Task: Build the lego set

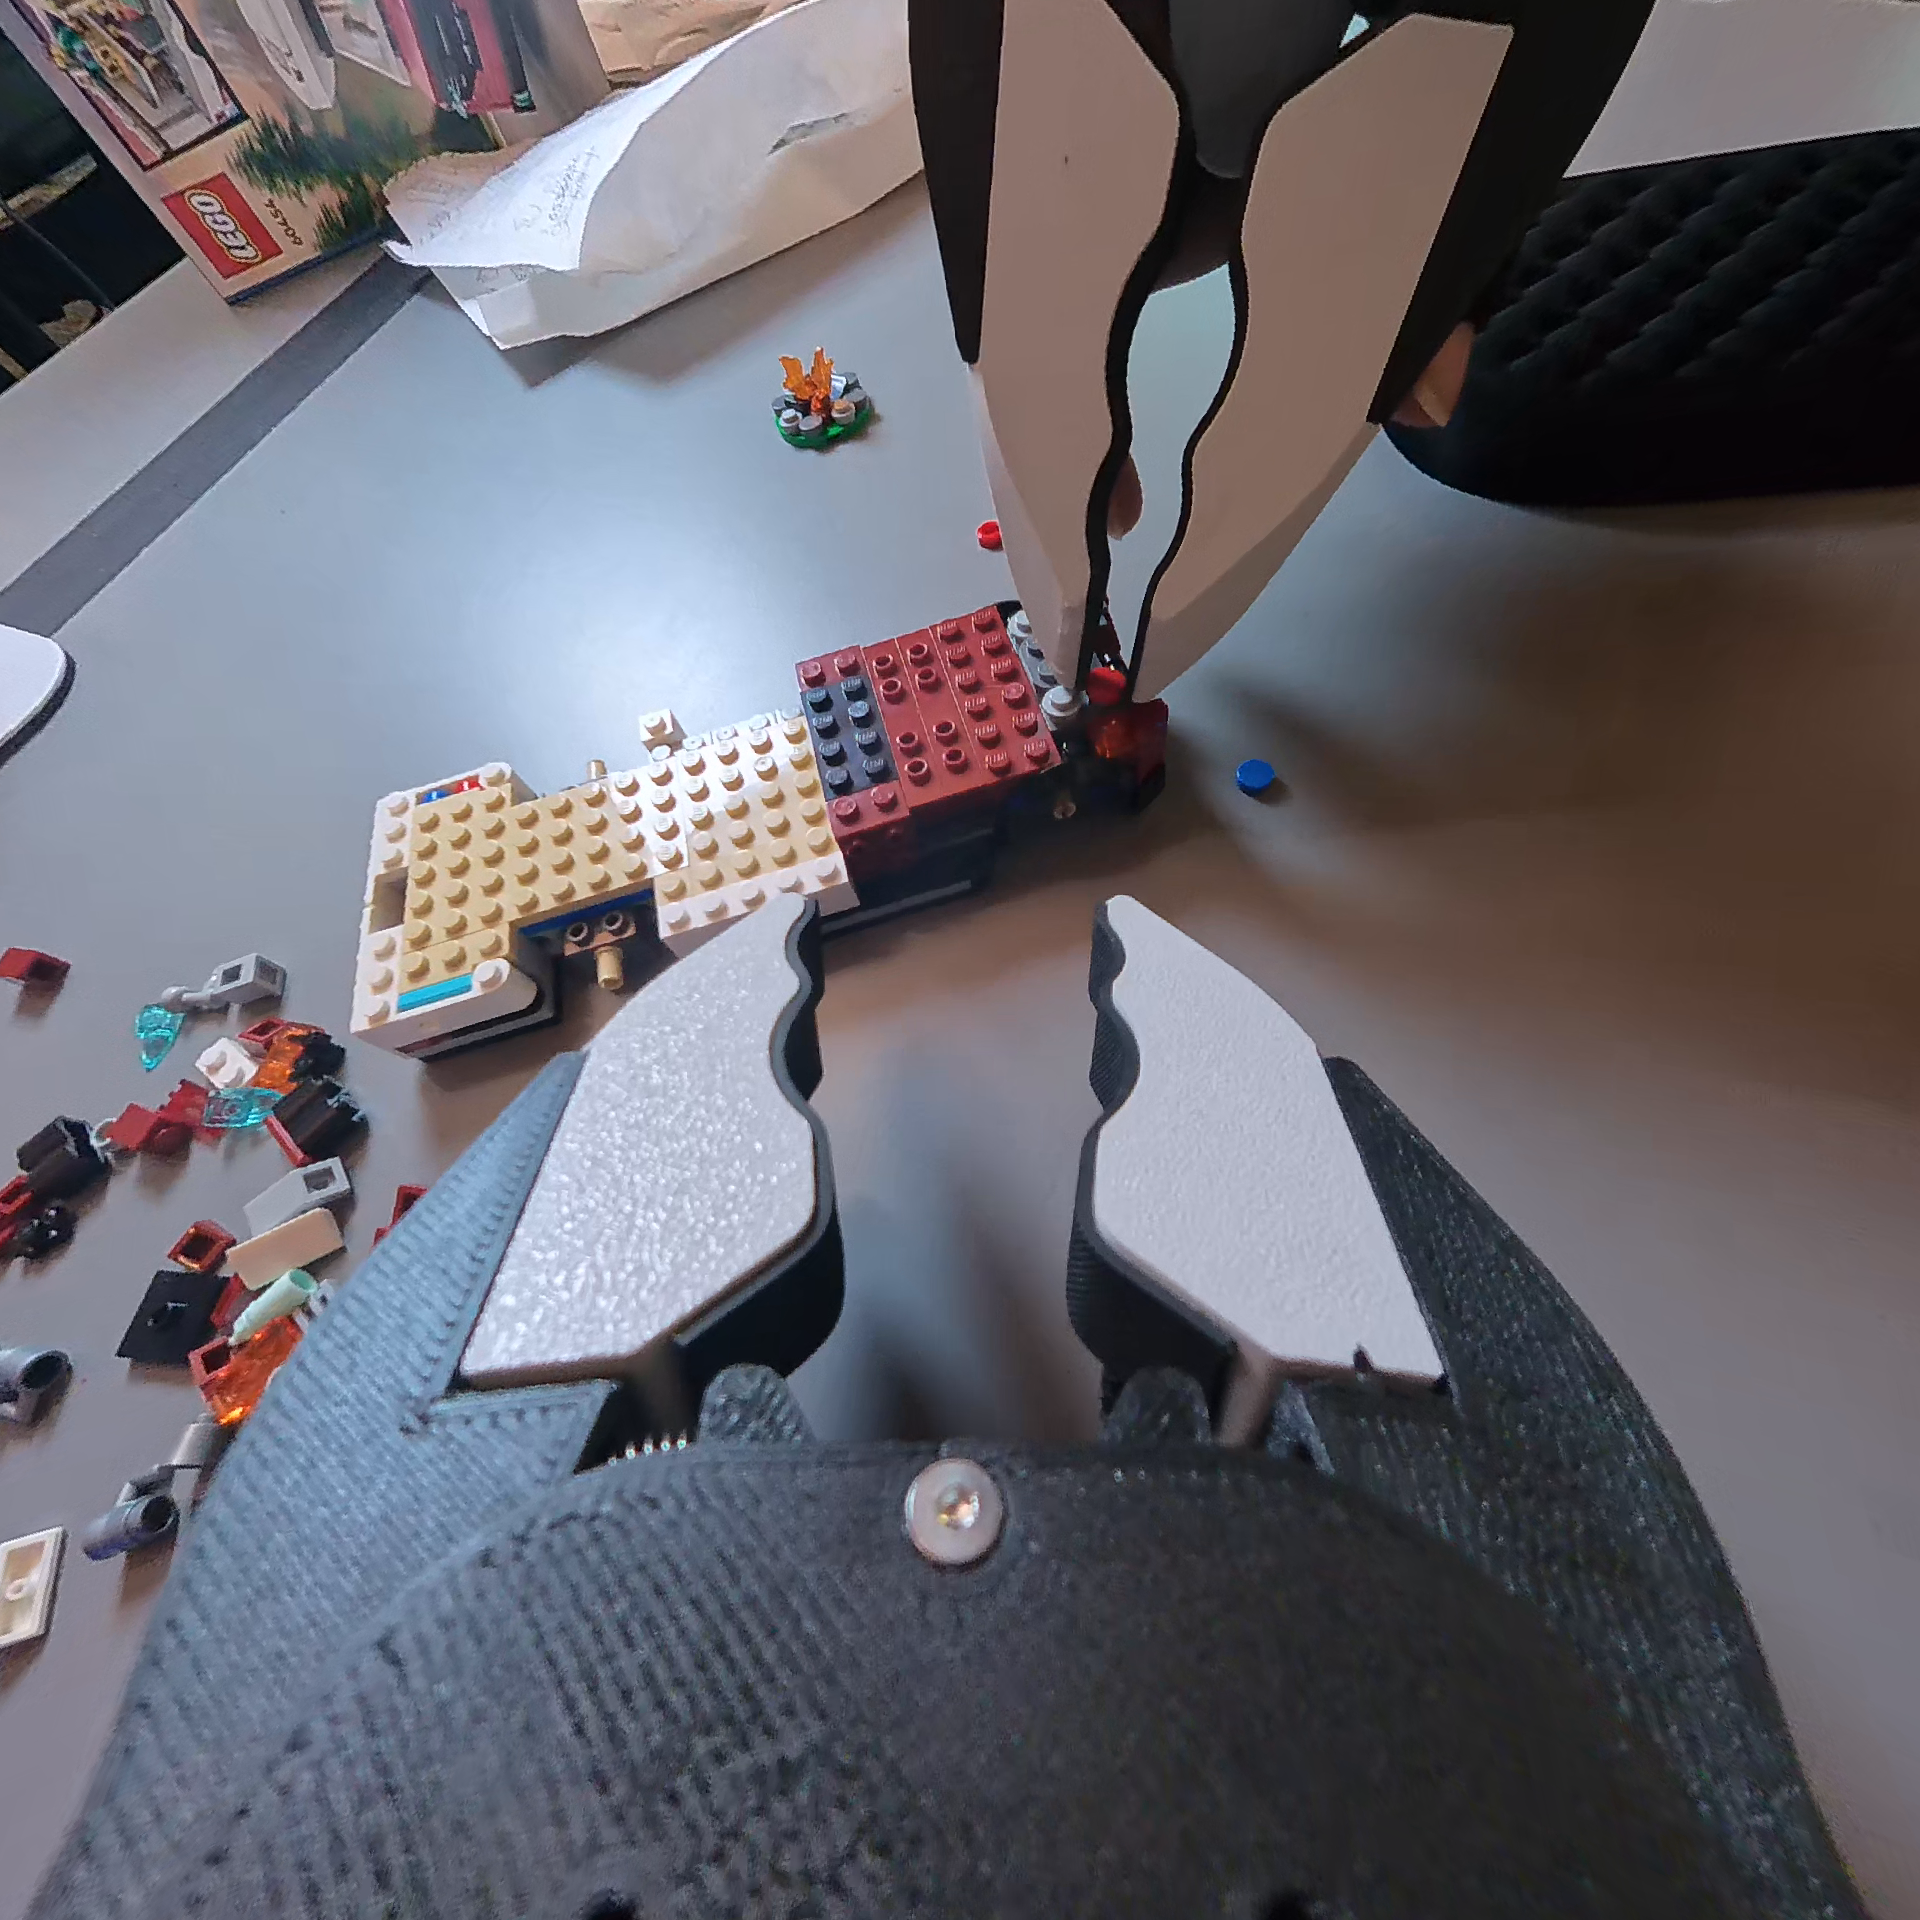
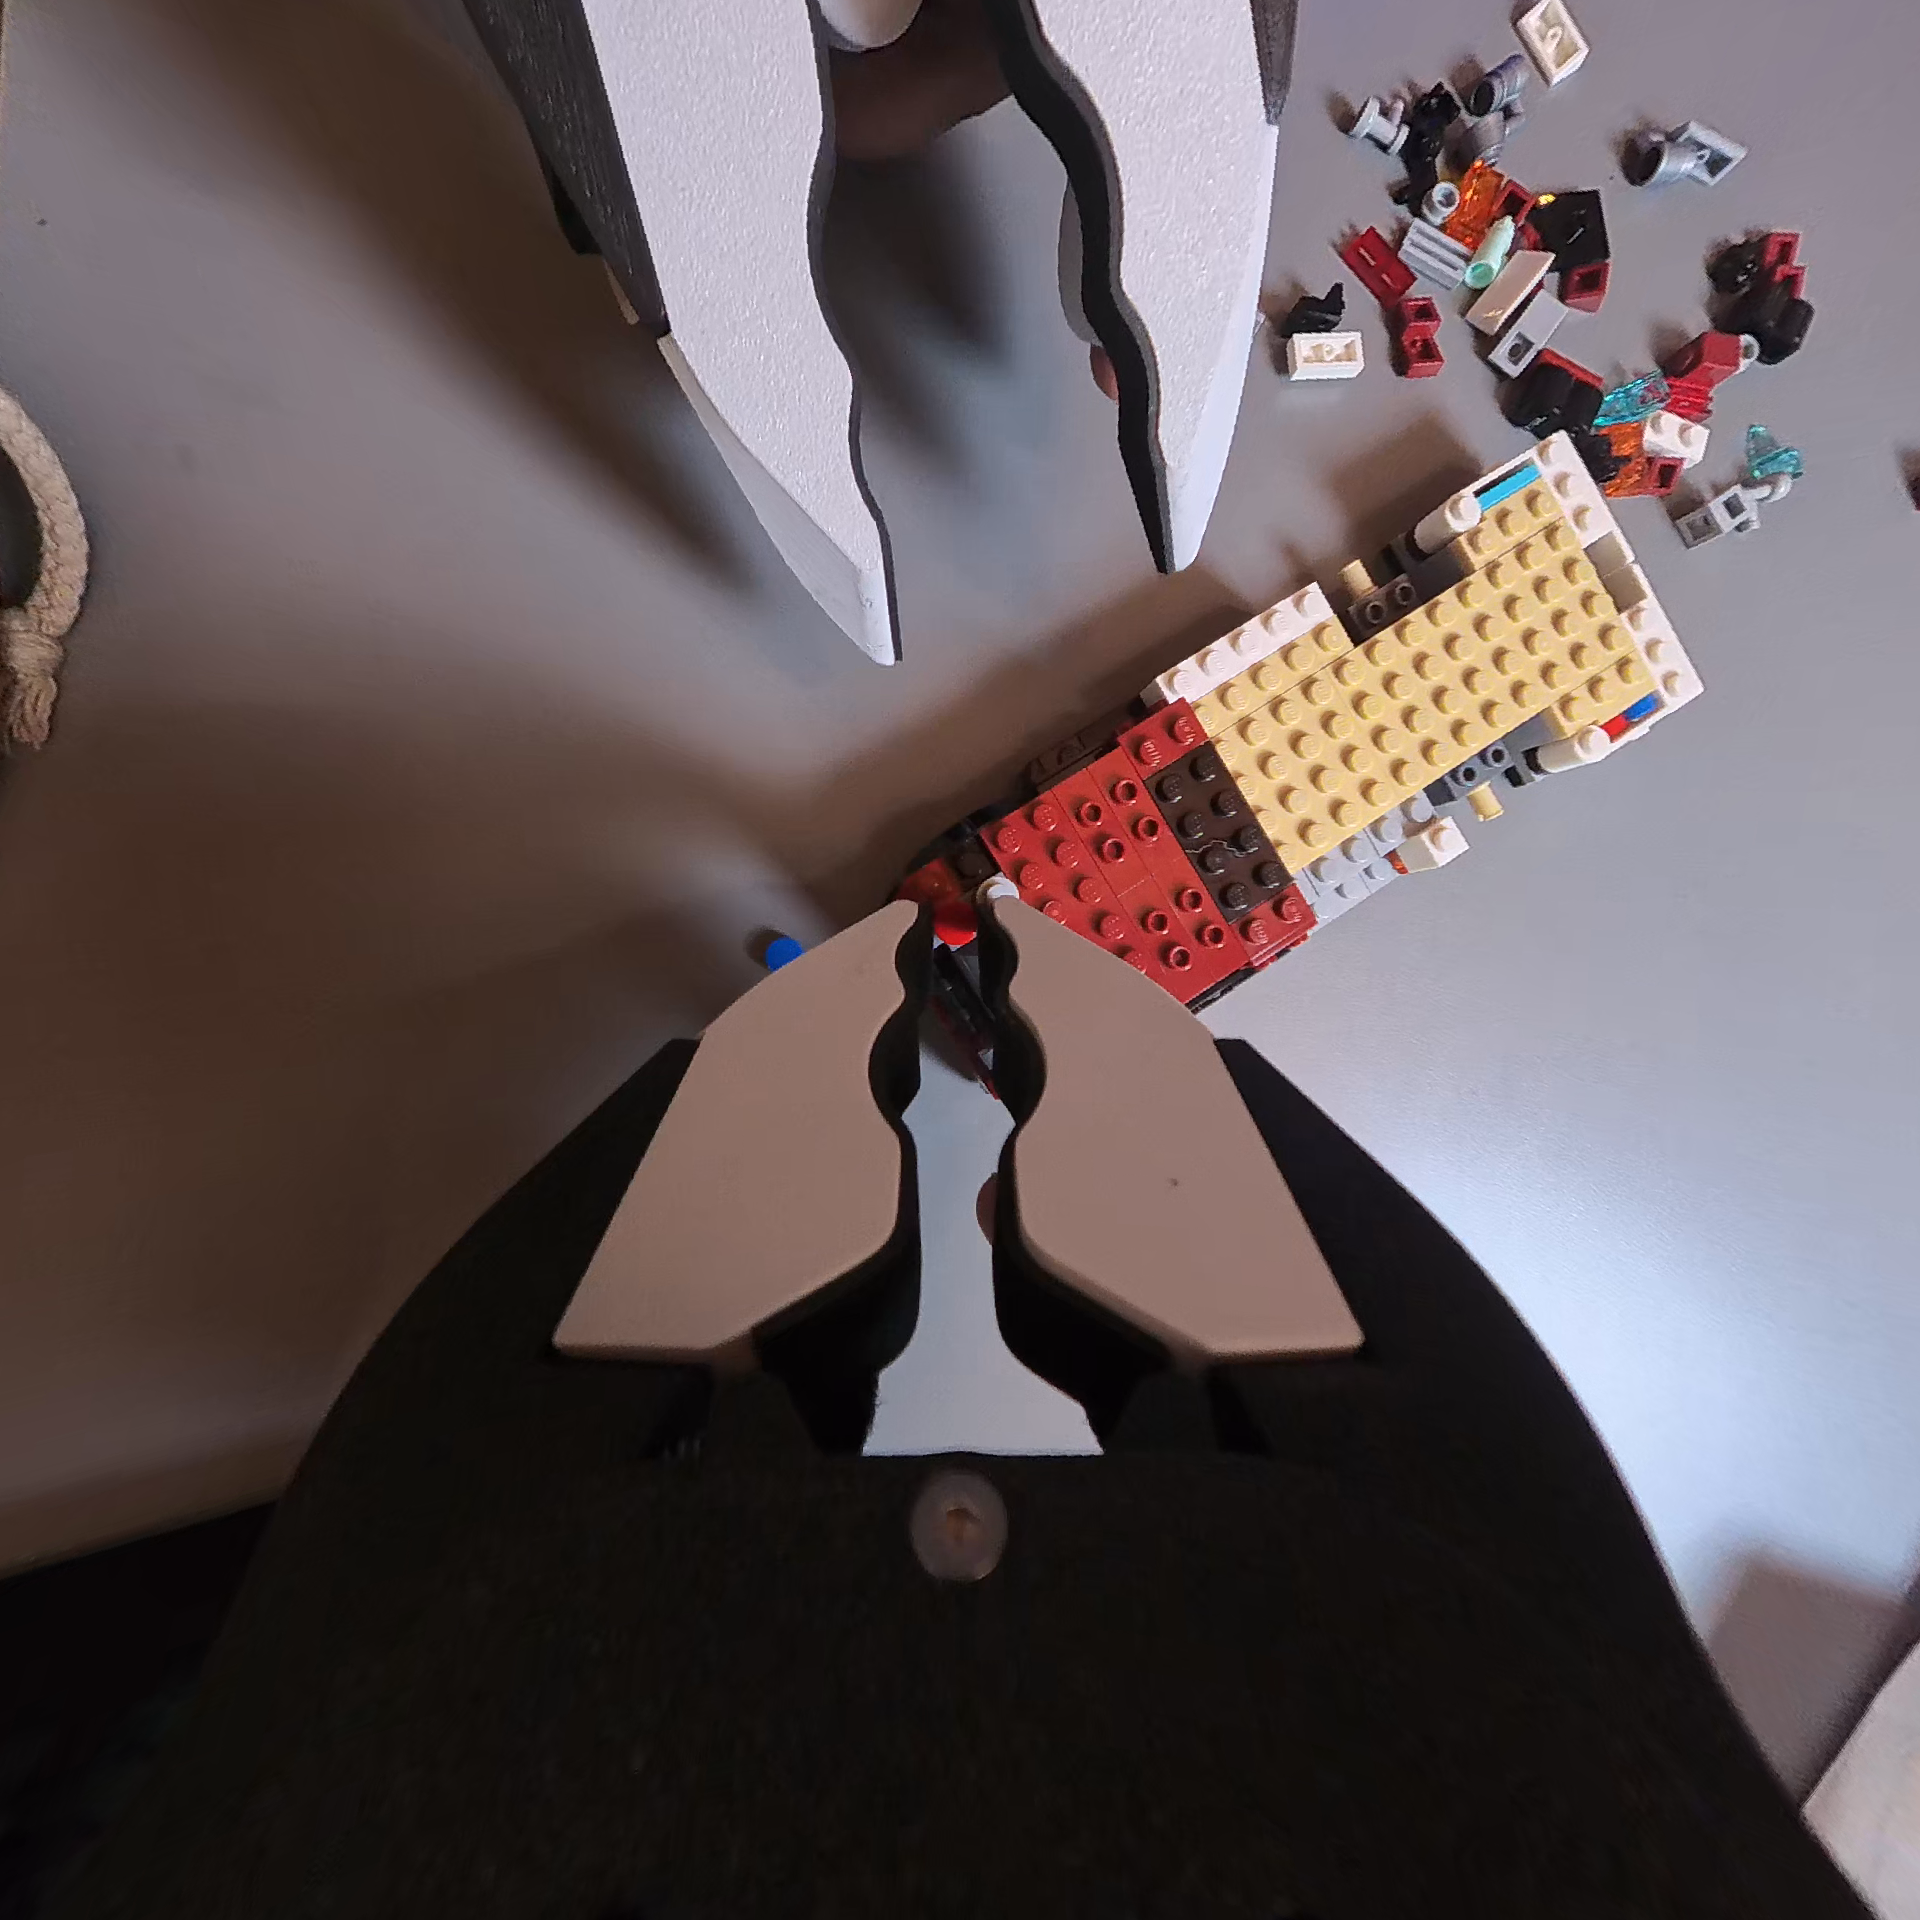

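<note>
Right fingers [image 2: 954,920] pinch red stud [image 2: 954,923] at model's [image 2: 1403,675] dark-red end, centre frame.
Left fingers [image 1: 951,914] wide, empty, just beside model's near edge; blue stud [image 1: 1255,775] right of it, loose bricks [image 1: 208,1143] lower left on table [image 1: 1455,1039].

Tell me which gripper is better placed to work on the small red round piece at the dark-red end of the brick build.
Right. The right gripper has its narrowed fingertips around the red round piece at the build's dark-red end. The left gripper is open, over bare table beside the build.
</note>
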Action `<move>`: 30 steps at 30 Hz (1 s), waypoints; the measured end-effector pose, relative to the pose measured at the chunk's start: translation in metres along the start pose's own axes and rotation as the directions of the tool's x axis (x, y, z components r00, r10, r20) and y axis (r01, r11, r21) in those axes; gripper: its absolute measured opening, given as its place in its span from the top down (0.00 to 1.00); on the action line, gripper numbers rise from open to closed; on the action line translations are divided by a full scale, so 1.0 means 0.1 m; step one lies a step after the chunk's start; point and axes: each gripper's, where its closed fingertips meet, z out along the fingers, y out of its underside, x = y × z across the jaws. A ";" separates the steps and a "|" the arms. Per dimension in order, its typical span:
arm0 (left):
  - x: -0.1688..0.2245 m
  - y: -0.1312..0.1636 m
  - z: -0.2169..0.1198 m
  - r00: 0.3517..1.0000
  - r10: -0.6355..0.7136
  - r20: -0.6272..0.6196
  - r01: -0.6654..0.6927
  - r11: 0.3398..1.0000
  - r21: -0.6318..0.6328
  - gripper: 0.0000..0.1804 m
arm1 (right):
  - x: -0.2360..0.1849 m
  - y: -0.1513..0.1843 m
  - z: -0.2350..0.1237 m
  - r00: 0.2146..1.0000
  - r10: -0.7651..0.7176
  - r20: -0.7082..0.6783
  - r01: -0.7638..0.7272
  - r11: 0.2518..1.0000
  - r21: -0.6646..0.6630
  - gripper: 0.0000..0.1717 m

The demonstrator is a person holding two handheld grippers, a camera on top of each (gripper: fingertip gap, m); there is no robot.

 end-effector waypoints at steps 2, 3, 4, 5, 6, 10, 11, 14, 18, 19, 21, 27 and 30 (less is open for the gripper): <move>0.00 0.00 0.00 1.000 -0.002 0.000 0.002 1.000 0.001 0.73 | 0.00 0.00 0.00 1.000 0.001 -0.001 -0.001 1.000 0.001 0.95; 0.00 0.00 0.00 1.000 -0.002 -0.001 0.002 1.000 0.001 0.73 | 0.00 0.00 0.00 1.000 0.002 0.000 -0.002 1.000 0.002 0.95; 0.00 0.00 0.00 1.000 -0.002 -0.002 0.002 1.000 0.001 0.73 | 0.00 0.00 0.00 1.000 0.002 -0.001 -0.002 1.000 0.002 0.95; 0.00 0.00 0.00 1.000 -0.001 -0.004 0.001 1.000 0.000 0.73 | 0.00 0.00 0.00 1.000 0.002 -0.002 -0.002 1.000 0.002 0.95; 0.01 0.00 0.00 1.000 0.000 -0.004 0.000 1.000 -0.001 0.73 | 0.00 0.00 0.00 1.000 0.002 -0.003 -0.002 1.000 0.002 0.95; 0.01 0.00 0.00 1.000 0.000 -0.006 0.000 1.000 -0.001 0.73 | 0.01 0.01 0.00 1.000 0.002 -0.007 -0.003 1.000 -0.007 0.95; 0.01 0.00 0.00 1.000 -0.001 -0.007 0.001 1.000 -0.001 0.73 | 0.01 0.01 -0.01 1.000 0.002 -0.008 -0.002 1.000 -0.009 0.95; 0.02 0.01 0.00 1.000 0.000 -0.009 0.000 1.000 -0.003 0.73 | 0.01 0.00 -0.01 1.000 -0.001 -0.011 0.001 1.000 -0.009 0.95; 0.01 0.01 0.01 1.000 -0.001 -0.009 0.001 1.000 -0.003 0.73 | 0.01 0.00 -0.02 1.000 -0.002 -0.011 0.002 1.000 -0.006 0.95; 0.01 0.01 0.01 1.000 -0.001 -0.008 0.001 1.000 -0.003 0.73 | 0.02 0.00 -0.02 1.000 -0.002 -0.013 0.002 1.000 -0.004 0.95; 0.01 0.01 0.01 1.000 -0.001 -0.008 0.001 1.000 -0.004 0.73 | 0.03 0.00 -0.02 1.000 -0.001 -0.019 0.001 1.000 0.000 0.95; 0.01 0.01 0.01 1.000 0.001 -0.005 -0.001 1.000 -0.006 0.73 | 0.04 -0.01 -0.06 1.000 0.010 -0.023 -0.010 1.000 0.022 0.95; 0.01 0.01 0.00 1.000 -0.001 -0.005 0.001 1.000 -0.004 0.73 | 0.04 -0.02 -0.12 1.000 0.022 -0.022 -0.021 0.999 0.037 0.95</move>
